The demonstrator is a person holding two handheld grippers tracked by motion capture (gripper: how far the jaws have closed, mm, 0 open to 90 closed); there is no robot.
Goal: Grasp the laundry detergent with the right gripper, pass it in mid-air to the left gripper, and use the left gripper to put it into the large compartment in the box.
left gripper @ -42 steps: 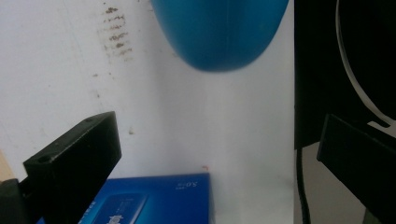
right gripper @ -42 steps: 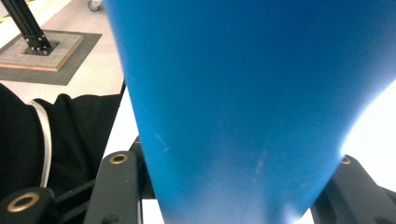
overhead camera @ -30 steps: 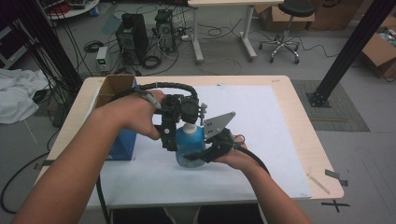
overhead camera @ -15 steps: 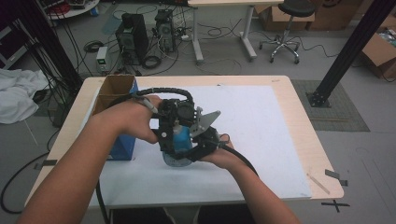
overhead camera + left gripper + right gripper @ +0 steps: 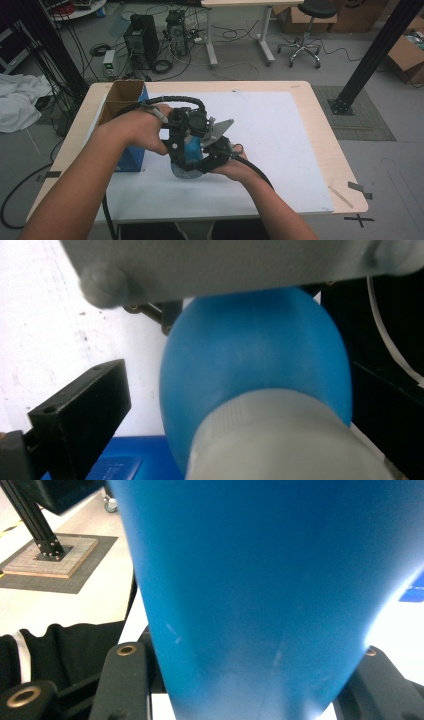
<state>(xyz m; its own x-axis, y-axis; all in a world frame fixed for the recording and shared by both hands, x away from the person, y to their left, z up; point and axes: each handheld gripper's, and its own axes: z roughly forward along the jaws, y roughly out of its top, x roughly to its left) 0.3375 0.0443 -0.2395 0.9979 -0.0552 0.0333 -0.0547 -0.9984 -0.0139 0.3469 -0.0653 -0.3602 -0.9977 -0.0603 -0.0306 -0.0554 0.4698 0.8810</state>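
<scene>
A blue bottle with a pale cap is held over the white sheet, low and near the table's middle. My right gripper comes in from the right and is shut on the bottle's body, with a jaw on each side of its narrow end. My left gripper sits over the top of the bottle. In the left gripper view its jaws straddle the cap, and the left jaw stands off it with a gap, so it is open. The cap is hidden in the high view.
An open cardboard box with blue sides stands at the table's left, touching my left forearm. The wooden table carries the white sheet. Black cables trail from both grippers. Computers, a stool and a black post stand on the floor beyond.
The bottle and both grippers have shifted slightly left and toward me. The left gripper has come down over the bottle's top, covering the cap that showed a second ago.
</scene>
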